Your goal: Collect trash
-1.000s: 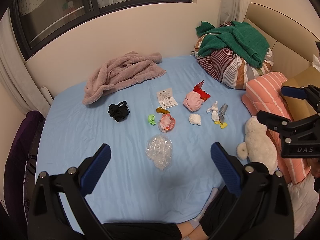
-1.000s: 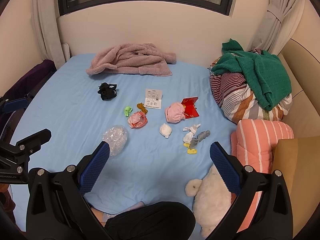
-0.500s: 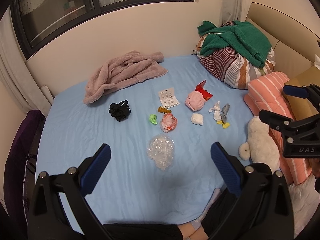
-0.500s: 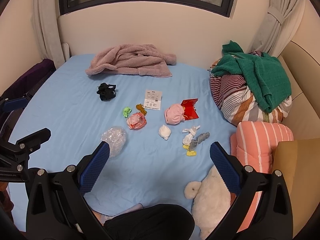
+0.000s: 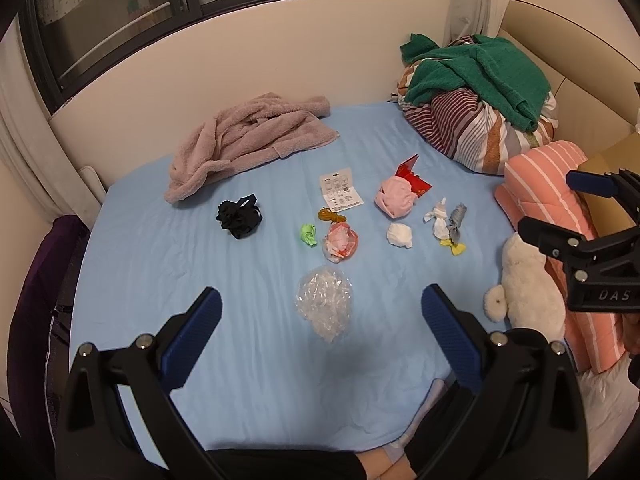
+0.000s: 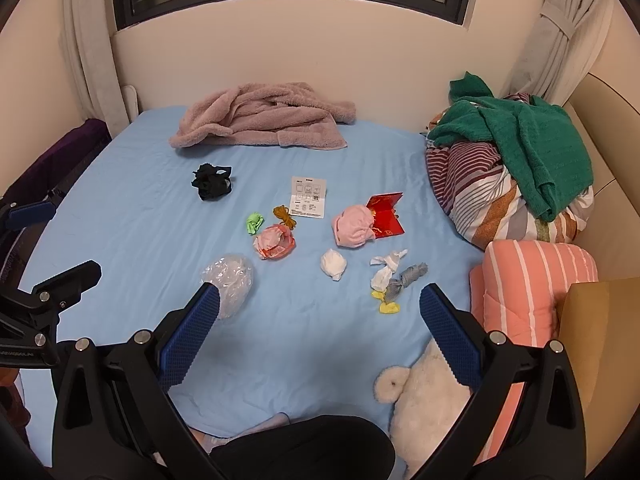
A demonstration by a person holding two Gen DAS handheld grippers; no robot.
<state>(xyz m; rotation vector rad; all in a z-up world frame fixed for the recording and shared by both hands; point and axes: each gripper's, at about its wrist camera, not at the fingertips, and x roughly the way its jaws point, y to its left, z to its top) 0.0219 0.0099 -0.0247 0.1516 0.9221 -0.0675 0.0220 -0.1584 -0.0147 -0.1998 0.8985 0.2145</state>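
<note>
Trash lies scattered on the blue bed sheet [image 5: 160, 280]: a clear plastic wad [image 5: 325, 303] [image 6: 230, 282], a red-and-white wrapper [image 5: 340, 242] [image 6: 275, 242], a green scrap [image 5: 308, 235], a white tissue ball [image 5: 399, 235] [image 6: 333, 264], twisted white, grey and yellow scraps [image 5: 448, 224] [image 6: 392, 282], a paper leaflet [image 5: 341, 193] and a red packet [image 5: 412, 176]. My left gripper [image 5: 320, 312] is open and empty, above the sheet just short of the plastic wad. My right gripper [image 6: 318, 312] is open and empty, short of the tissue ball.
A pink towel [image 5: 248, 140], a black cloth [image 5: 239, 216] and a pink cloth bundle [image 5: 394, 199] lie on the bed. A striped duvet with a green towel [image 5: 480, 100], a striped pink pillow [image 6: 532, 288], a white plush toy [image 6: 424, 400] and a cardboard box [image 6: 600, 340] crowd the right side.
Both grippers have drifted slightly forward over the bed; the scattered items sit a little lower and nearer in both views. Nothing was taken hold of.
</note>
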